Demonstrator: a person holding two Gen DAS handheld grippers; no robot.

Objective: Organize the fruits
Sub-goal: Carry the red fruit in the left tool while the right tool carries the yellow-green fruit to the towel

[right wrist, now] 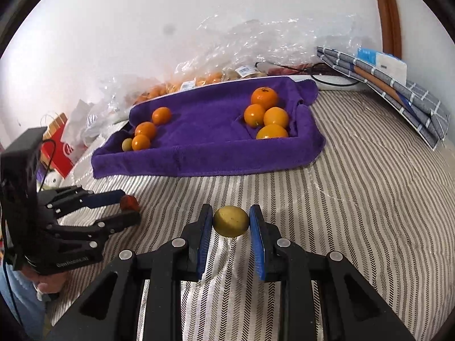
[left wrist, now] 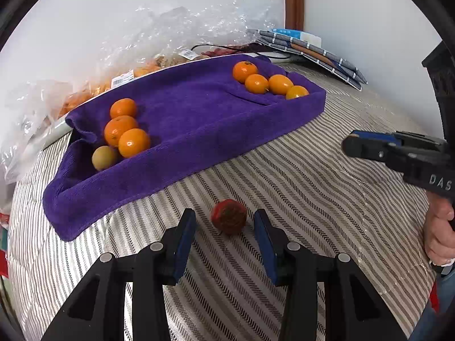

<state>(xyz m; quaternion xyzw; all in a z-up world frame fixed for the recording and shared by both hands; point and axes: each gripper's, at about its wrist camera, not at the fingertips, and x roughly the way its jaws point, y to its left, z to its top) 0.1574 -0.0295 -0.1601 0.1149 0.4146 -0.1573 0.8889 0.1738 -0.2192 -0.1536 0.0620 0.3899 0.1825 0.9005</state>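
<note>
A red-brown fruit [left wrist: 229, 216] lies on the striped bedcover between the fingers of my left gripper [left wrist: 225, 223], which is open around it with gaps on both sides; both also show in the right wrist view, the fruit [right wrist: 129, 203] and the gripper [right wrist: 125, 206]. My right gripper [right wrist: 231, 221] is shut on a yellow fruit [right wrist: 230, 221], its pads touching both sides. A purple towel [left wrist: 193, 125] holds one cluster of oranges [left wrist: 125, 130] with a greenish fruit [left wrist: 103, 157] at its left end and another orange cluster [left wrist: 267, 82] at its right end.
Clear plastic bags of fruit [left wrist: 93, 85] lie behind the towel along the wall. Folded grey checked cloths [right wrist: 398, 96] rest at the back right. A black cable [right wrist: 327, 76] runs behind the towel. A red bag [right wrist: 57, 147] sits at the left.
</note>
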